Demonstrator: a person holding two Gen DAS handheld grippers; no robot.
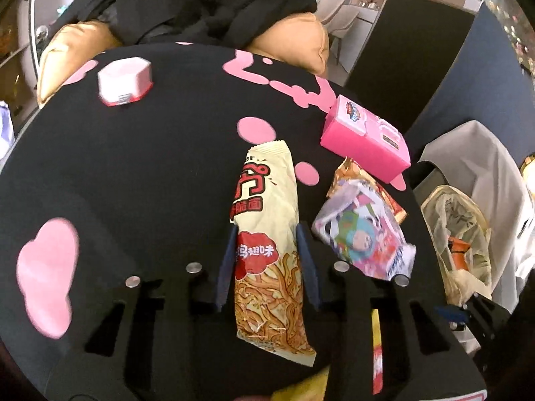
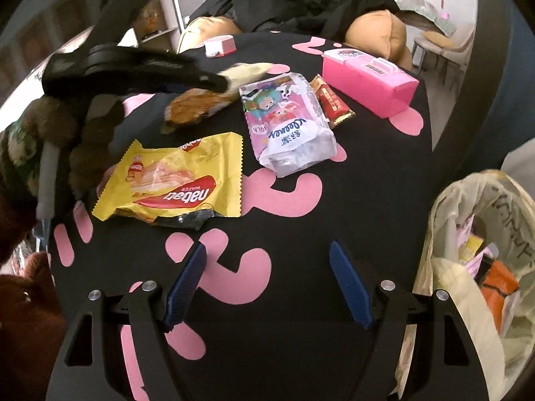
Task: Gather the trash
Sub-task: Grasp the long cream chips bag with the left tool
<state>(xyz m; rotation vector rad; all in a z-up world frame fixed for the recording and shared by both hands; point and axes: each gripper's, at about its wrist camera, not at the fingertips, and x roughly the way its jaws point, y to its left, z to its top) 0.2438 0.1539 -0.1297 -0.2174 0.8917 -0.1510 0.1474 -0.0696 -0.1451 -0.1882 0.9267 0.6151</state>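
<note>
A round black tabletop [image 2: 351, 180] with pink cartoon shapes carries scattered snack litter. The left tool [image 1: 267, 250] is clamped on a long cream noodle-snack packet printed with red characters [image 1: 267, 234]; its two dark blue fingers [image 1: 227, 260] press the packet's sides about midway along its length, probably so the thin wrapper hangs balanced and does not slip out. In the right wrist view the same packet appears blurred and raised off the tabletop at the tip of the left tool, which suggests it is being carried.

The right tool [image 2: 267, 284] hovers low over a bare patch of tabletop with its blue fingers spread wide apart and nothing between them, seemingly ready for the next piece. Just ahead of it lies a crumpled yellow wafer wrapper [image 2: 174, 183], the nearest item. Farther on rest a pink-and-white tissue pack with cartoon figures [image 2: 287, 123], a small red and gold sweet wrapper [image 2: 331, 103] touching its side, a bright pink box [image 2: 367, 80] near the far edge, and a small white and red box [image 2: 219, 45].

A pale translucent plastic rubbish bag [image 2: 468, 267] stands open beside the tabletop's right edge, already holding wrappers, within easy reach of both tools.
</note>
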